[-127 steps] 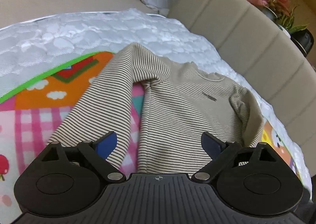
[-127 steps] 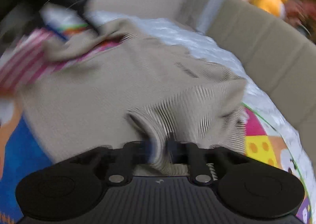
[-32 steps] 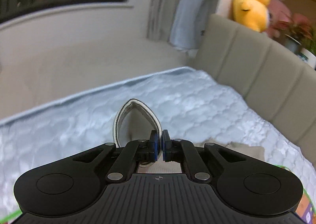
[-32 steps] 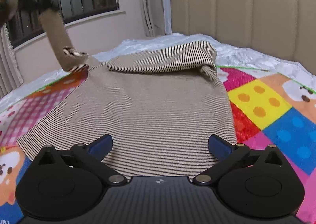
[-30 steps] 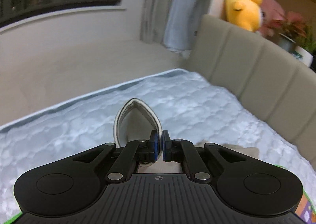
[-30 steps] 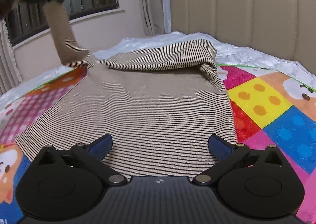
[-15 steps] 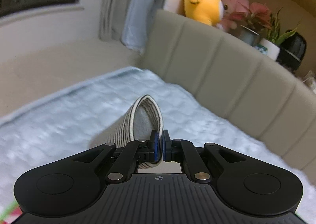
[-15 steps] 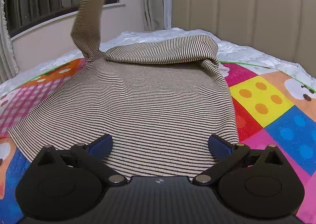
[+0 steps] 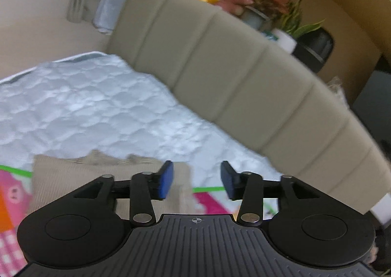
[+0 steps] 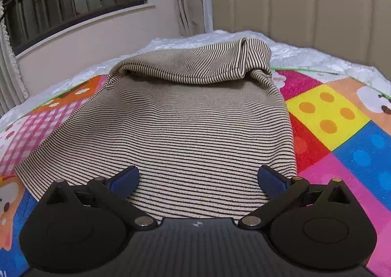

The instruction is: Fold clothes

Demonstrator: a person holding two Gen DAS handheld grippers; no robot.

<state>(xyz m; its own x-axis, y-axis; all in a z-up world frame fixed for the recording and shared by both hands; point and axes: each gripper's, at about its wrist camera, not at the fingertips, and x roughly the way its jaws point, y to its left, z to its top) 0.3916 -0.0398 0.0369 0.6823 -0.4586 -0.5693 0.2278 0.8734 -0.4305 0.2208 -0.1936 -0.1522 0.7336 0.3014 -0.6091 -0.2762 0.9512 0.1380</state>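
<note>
Bright play mat (image 10: 327, 115) covers the bed, and the striped sweater (image 10: 185, 130) lies soft on it. Left tool (image 9: 196, 180) has just let go; right tool (image 10: 196, 180) gapes empty. Pinch its bottom hem corners.

Both the left gripper (image 9: 197, 180) and right gripper (image 10: 197, 180) are black, with ribbed housings, round side discs, silver pivot screws and blue pads.

Bed with white quilted mattress (image 10: 305, 57), colourful play mat (image 10: 342, 130) spread on it, striped top (image 10: 190, 130) on mat
</note>
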